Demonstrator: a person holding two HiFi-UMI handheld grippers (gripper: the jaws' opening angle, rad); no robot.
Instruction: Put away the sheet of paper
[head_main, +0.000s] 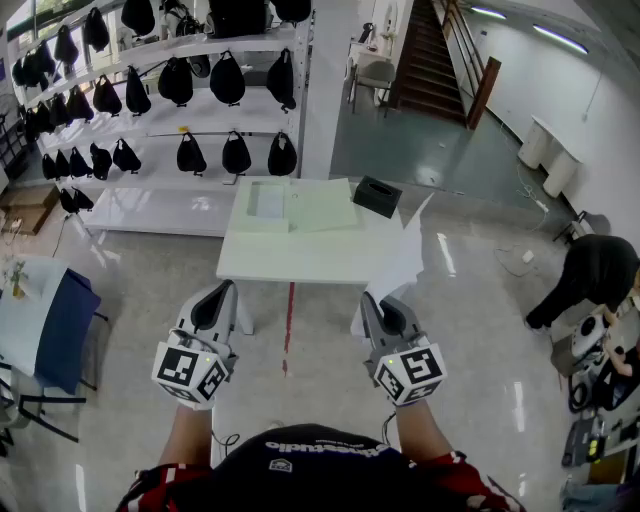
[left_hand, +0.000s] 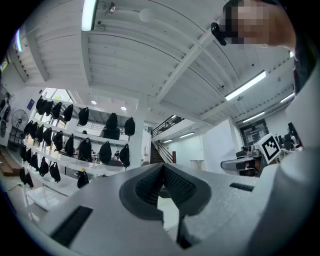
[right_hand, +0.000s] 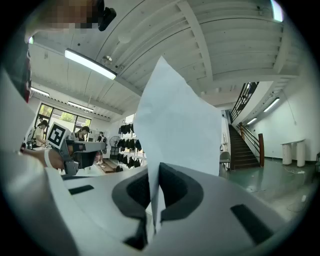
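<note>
The right gripper (head_main: 385, 312) is clamped on the bottom of the sheet of paper (head_main: 406, 252), held upright in the air by the right edge of the table (head_main: 300, 262). The left gripper (head_main: 212, 306) is closed and empty. I'd carry it slowly and keep the grip firm, or the sheet may flap and crease.

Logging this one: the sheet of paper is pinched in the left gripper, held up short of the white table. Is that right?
Not quite. The sheet of paper is pinched in the right gripper, not the left: the right gripper view shows its jaws closed on the sheet's lower edge. The left gripper is shut with nothing in it. The sheet is indeed held up short of the white table.
</note>
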